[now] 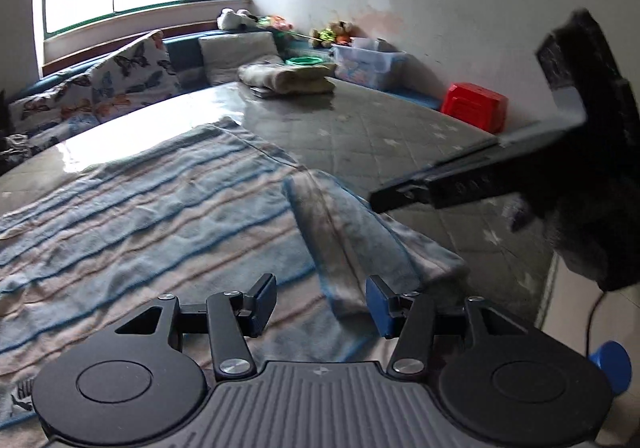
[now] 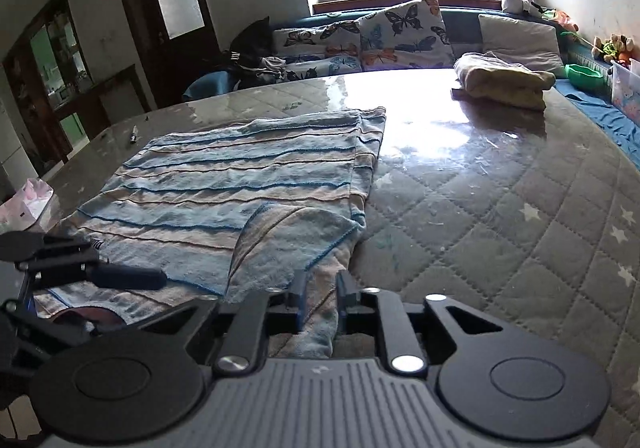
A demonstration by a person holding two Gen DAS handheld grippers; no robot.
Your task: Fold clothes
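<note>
Grippers over a striped garment on a quilted mattress.

Right gripper [image 2: 321,298] has its fingers pinched on a fold of the striped blue garment [image 2: 240,183], whose turned-over flap lies just ahead of it. Left gripper [image 1: 321,302] hovers with fingers spread wide and nothing between them, the cloth spread flat beneath and ahead. Farther out on the mattress [image 2: 500,199] sits a folded beige pile [image 2: 504,83], with butterfly pillows [image 2: 404,33] beyond.
</note>
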